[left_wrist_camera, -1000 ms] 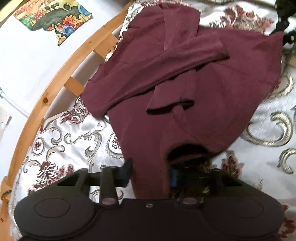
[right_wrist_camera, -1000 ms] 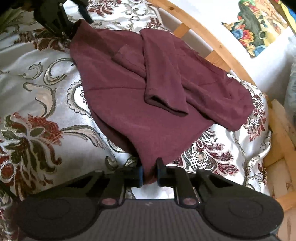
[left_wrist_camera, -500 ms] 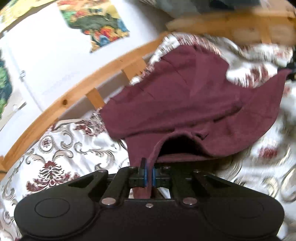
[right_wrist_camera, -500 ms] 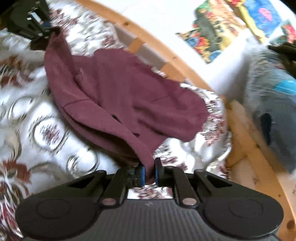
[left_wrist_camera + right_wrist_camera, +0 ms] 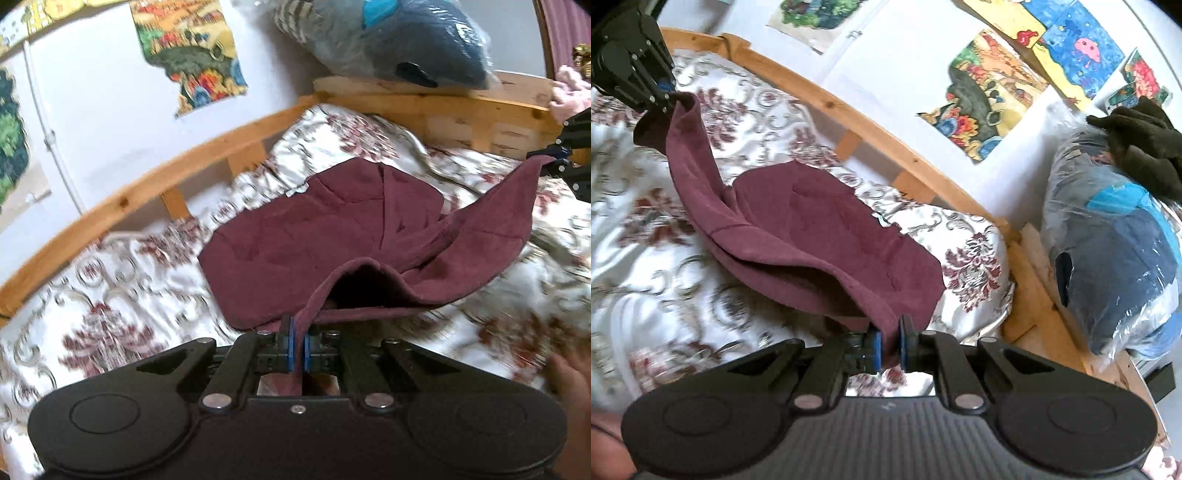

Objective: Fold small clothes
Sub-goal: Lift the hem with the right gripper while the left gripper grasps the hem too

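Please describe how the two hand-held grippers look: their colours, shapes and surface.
Both are black plastic with a wide body, two round discs, silver bolts and angled link arms to narrow fingers with blue pads. The left gripper has a smooth body; the right gripper has a ribbed grey top. No cables or sleeves are visible.

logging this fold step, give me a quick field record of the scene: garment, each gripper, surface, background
garment: maroon top, near hem lifted off the bed, far part still lying on it
left gripper: shut on one corner of the hem
right gripper: shut on the other corner of the hem
surface: floral bedspread inside a wooden bed frame
background: pictures on the wall; blue plush in plastic wrap at the bed's end
fold state: hem raised, not yet laid over
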`<action>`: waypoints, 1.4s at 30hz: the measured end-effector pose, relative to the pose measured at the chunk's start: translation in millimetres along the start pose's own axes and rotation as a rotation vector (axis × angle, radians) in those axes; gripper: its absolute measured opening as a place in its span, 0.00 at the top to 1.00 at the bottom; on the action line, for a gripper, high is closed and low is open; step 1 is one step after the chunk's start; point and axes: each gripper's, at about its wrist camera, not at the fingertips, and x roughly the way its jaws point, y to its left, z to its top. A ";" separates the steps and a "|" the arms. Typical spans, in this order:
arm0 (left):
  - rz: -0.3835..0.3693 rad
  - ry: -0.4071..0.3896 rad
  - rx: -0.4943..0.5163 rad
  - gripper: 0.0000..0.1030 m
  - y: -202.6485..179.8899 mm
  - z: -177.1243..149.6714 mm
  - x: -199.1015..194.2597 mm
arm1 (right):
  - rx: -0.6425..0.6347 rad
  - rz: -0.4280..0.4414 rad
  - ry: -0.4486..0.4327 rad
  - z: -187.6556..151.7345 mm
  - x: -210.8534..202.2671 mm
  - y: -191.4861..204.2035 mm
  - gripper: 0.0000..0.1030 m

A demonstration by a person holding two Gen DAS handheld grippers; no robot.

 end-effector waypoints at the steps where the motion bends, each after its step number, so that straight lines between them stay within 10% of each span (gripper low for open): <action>1: -0.020 0.013 0.002 0.96 -1.6 -2.4 -7.1 | 0.003 0.014 0.006 -0.2 -8.5 -2.2 0.90; 12: 0.029 -0.022 -0.035 0.95 15.3 25.5 -0.4 | 0.034 0.014 0.025 22.8 17.4 -37.0 0.90; 23: 0.146 -0.020 -0.167 0.94 76.2 84.9 138.2 | 0.134 -0.008 0.061 54.8 177.9 -86.7 0.89; 34: 0.102 0.019 -0.322 0.93 110.1 58.2 245.5 | 0.252 0.013 0.134 35.3 283.9 -79.0 0.89; 42: 0.049 0.005 -0.409 0.65 133.8 49.7 268.0 | 0.259 0.004 0.179 23.0 306.9 -81.2 0.88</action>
